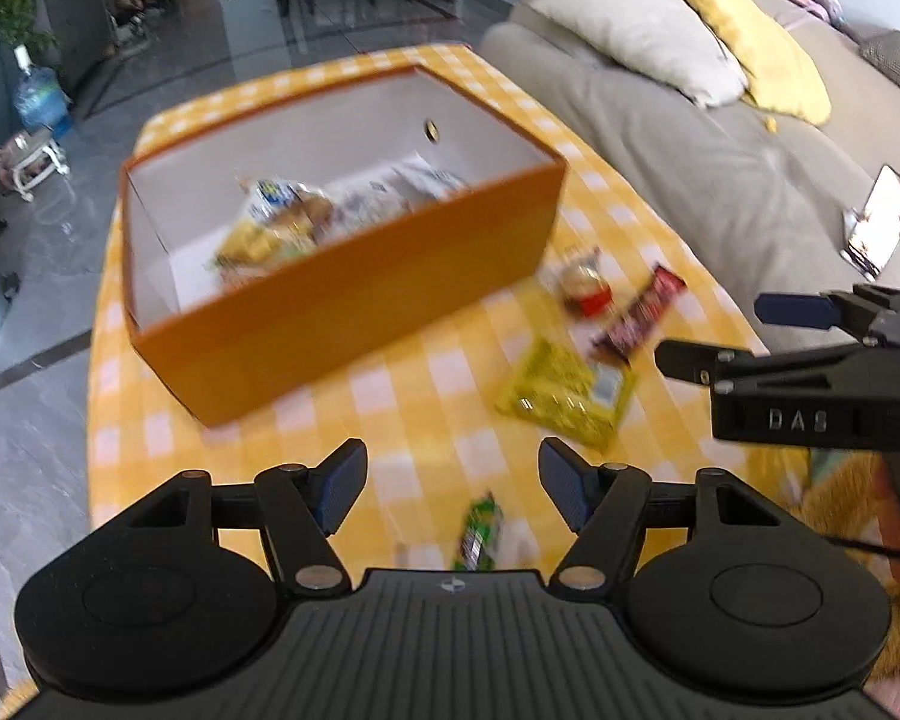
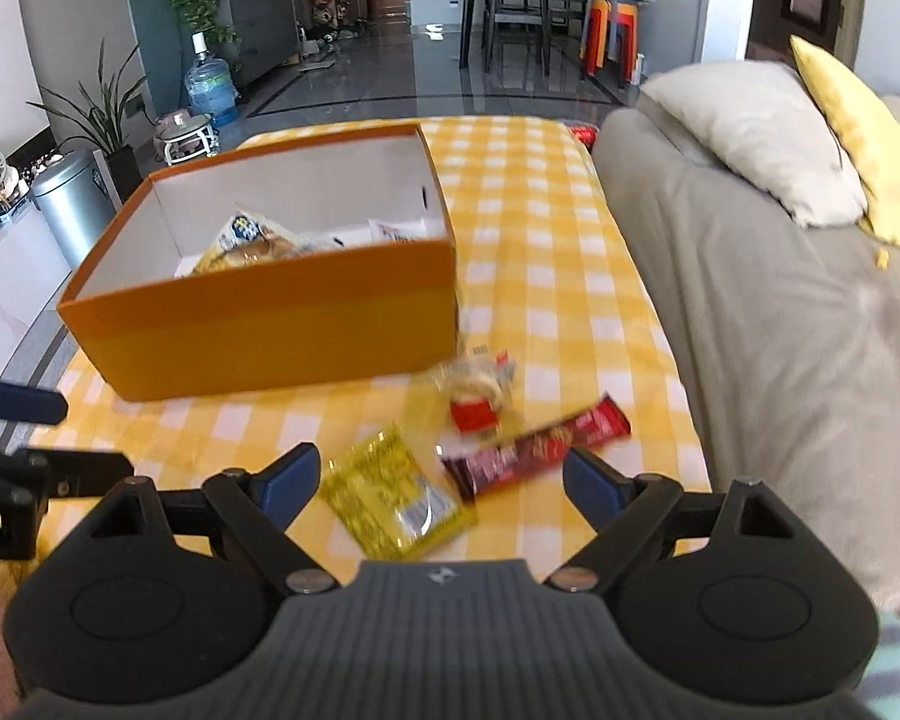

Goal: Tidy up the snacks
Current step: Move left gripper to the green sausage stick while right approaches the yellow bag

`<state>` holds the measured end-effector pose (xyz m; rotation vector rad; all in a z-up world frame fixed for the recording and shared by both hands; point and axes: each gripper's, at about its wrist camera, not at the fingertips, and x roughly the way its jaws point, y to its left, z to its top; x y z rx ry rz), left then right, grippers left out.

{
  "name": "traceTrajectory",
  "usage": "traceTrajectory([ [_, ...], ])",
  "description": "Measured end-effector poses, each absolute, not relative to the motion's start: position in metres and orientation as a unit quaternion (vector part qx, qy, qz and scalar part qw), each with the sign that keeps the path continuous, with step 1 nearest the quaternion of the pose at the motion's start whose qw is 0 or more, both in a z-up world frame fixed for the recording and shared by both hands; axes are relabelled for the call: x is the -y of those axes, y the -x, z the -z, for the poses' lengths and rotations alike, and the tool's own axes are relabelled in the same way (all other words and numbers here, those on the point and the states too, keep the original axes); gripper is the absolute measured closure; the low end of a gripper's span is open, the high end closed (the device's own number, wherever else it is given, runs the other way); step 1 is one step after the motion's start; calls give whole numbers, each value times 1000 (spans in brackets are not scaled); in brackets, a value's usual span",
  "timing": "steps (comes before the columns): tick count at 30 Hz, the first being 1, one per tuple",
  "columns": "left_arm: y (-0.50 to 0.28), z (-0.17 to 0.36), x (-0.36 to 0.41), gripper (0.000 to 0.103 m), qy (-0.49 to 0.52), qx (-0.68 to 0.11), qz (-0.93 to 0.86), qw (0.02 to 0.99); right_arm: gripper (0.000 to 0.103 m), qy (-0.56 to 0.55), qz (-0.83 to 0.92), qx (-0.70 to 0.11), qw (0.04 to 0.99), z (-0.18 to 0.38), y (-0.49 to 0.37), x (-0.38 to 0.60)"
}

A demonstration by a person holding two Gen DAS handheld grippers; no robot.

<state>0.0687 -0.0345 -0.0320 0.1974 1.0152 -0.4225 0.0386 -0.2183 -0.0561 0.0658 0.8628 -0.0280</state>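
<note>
We're pretty clearly in someone's living room here. We've got a grey sofa (image 2: 750, 312) with a beige cushion (image 2: 756, 138) and a yellow one (image 2: 864, 138), a low table (image 2: 546, 252) in a yellow checked cloth, potted plants (image 2: 105, 114), a water jug (image 2: 210, 84) on the glossy tiled floor (image 2: 360, 84), and a dining set (image 2: 528, 0) further back.
</note>
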Motion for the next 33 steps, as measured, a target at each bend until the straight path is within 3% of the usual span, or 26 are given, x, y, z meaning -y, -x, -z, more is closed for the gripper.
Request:
traceTrajectory([
  [16,-71,98,44,35,-111,-566,184,796,18,-43,4,-448,893,90,-28,223],
  [33,-82,130,50,72,-119,-592,180,776,19,-41,-15,-455,889,107,-45,218],
])
